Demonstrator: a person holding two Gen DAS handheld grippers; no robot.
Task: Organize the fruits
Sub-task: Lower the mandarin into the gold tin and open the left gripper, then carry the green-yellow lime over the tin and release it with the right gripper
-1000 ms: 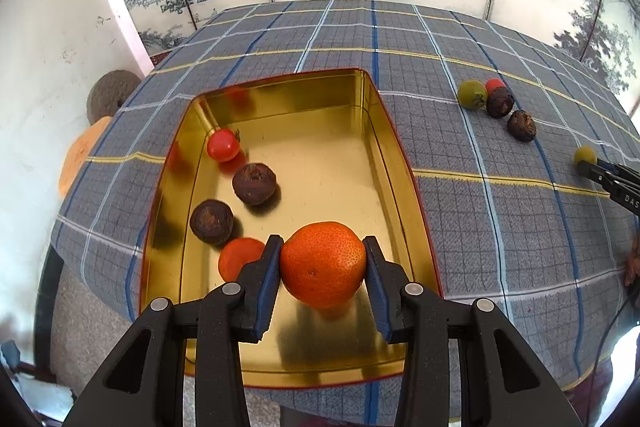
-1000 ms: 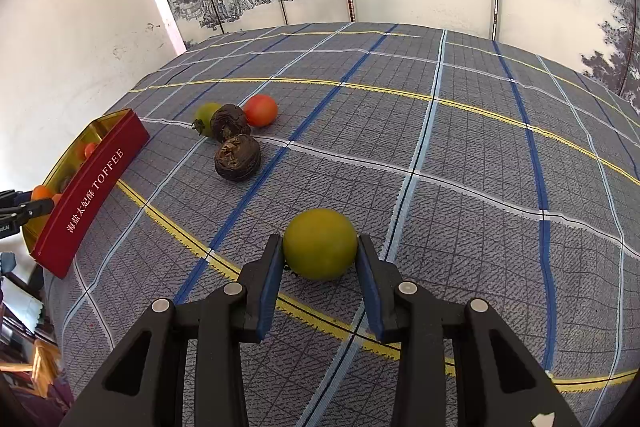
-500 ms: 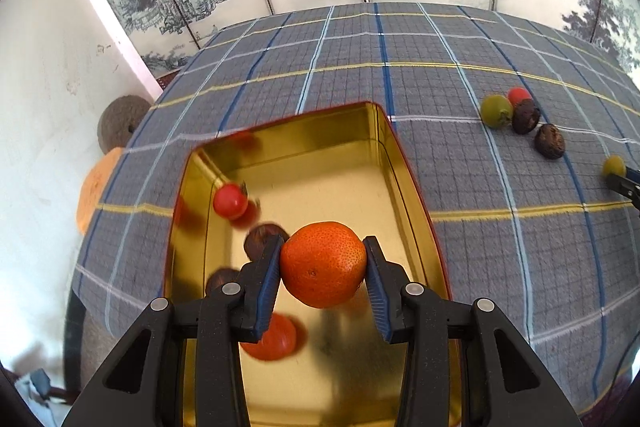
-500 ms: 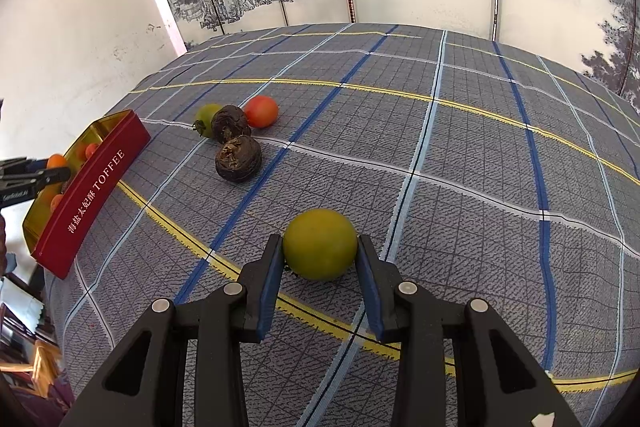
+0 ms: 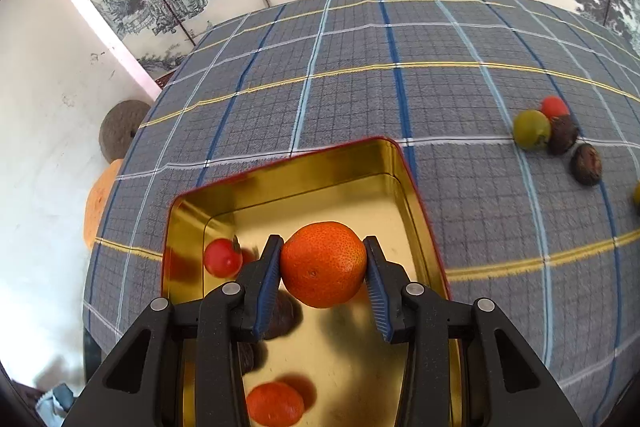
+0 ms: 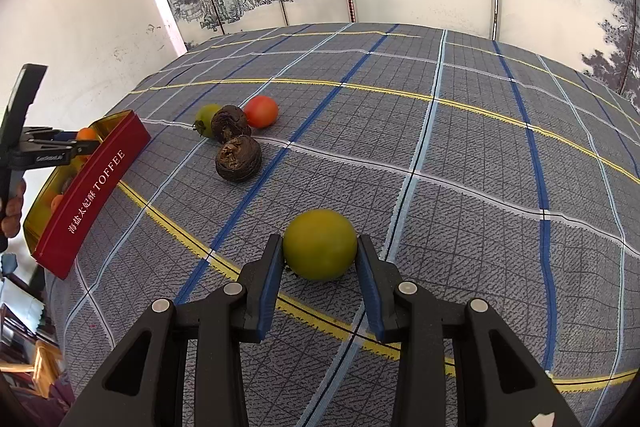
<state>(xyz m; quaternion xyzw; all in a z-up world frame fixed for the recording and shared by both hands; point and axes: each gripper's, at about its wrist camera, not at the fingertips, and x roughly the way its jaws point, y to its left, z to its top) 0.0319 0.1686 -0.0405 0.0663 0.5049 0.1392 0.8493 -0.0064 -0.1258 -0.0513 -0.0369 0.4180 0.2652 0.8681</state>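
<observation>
dark fruit (image 5: 280, 319) half behind left tool | yellow-green fruit (image 5: 637, 193) cut off at edge

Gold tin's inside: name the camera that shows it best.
The left wrist view: it looks down into the gold tin, showing its floor and fruits. The right wrist view shows mostly its red lettered side, far left.

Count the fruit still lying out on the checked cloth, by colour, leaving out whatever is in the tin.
Green fruit: 2
Dark brown fruit: 2
Red fruit: 1
Total: 5
</observation>
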